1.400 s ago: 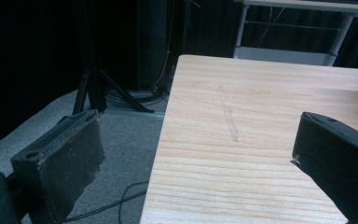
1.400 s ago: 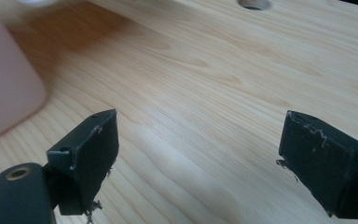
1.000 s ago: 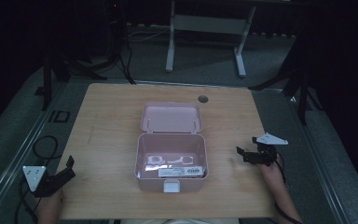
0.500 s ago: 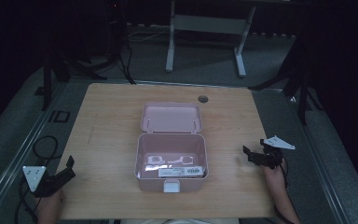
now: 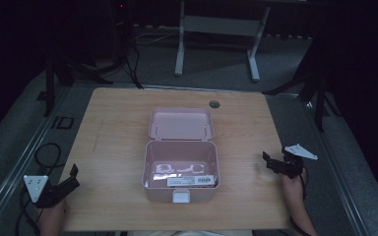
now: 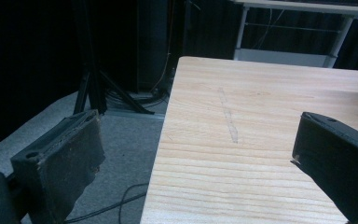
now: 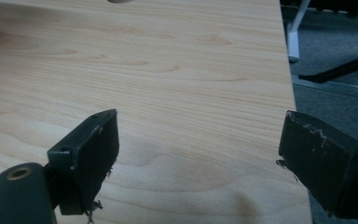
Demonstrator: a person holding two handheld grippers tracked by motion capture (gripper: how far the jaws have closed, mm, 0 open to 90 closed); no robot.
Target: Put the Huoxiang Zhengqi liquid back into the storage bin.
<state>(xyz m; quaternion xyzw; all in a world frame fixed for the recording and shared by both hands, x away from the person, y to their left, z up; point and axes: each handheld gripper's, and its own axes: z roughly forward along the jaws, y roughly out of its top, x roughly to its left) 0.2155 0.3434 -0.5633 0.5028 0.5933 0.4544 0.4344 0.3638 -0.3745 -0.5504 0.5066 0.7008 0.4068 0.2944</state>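
pink box [image 5: 181, 167] sits open between our grippers, lid hinged away from us; right gripper [image 5: 277, 164] is nearer, left gripper [image 5: 65, 181] farther, both spread wide, empty.

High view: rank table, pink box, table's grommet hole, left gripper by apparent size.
1. table
2. pink box, lid open
3. left gripper, though it sits nearer the camera, so its real size is unsure
4. grommet hole
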